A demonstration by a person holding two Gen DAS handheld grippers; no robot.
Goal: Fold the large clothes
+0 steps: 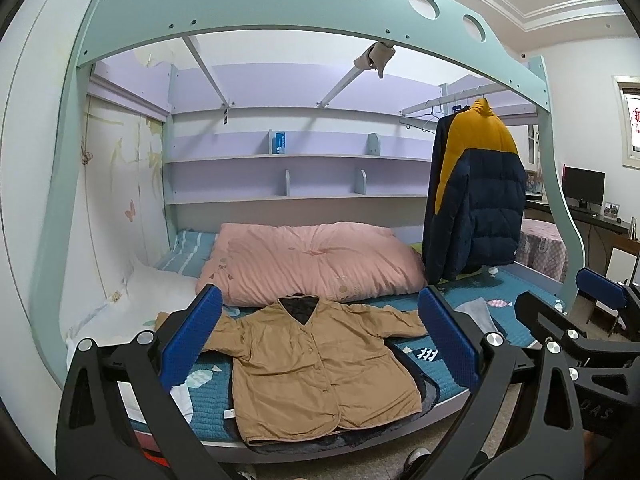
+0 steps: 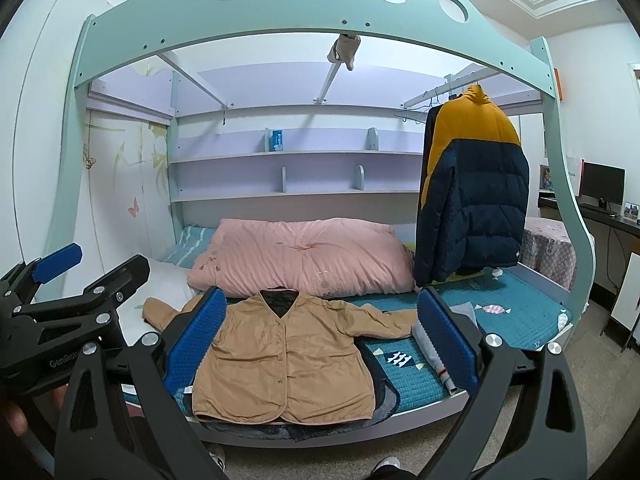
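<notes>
"GenRob…" partly readable on left claw (image 2: 86,276) body; "DAS" on right claw (image 1: 568,300).

One tan jacket (image 1: 316,364), one pink quilt (image 1: 316,264), one hanging puffer coat (image 1: 480,192), one monitor (image 1: 583,186), and two grippers, left (image 1: 320,344) and right (image 2: 320,344).

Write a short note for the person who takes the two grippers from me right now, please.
Left gripper: open, holding nothing.
Right gripper: open, holding nothing.
The tan jacket lies flat on the bed, front up, both sleeves spread out, over a darker garment.
Done: jacket laid out.
Left: the whole fold; no fold is made yet.
</notes>
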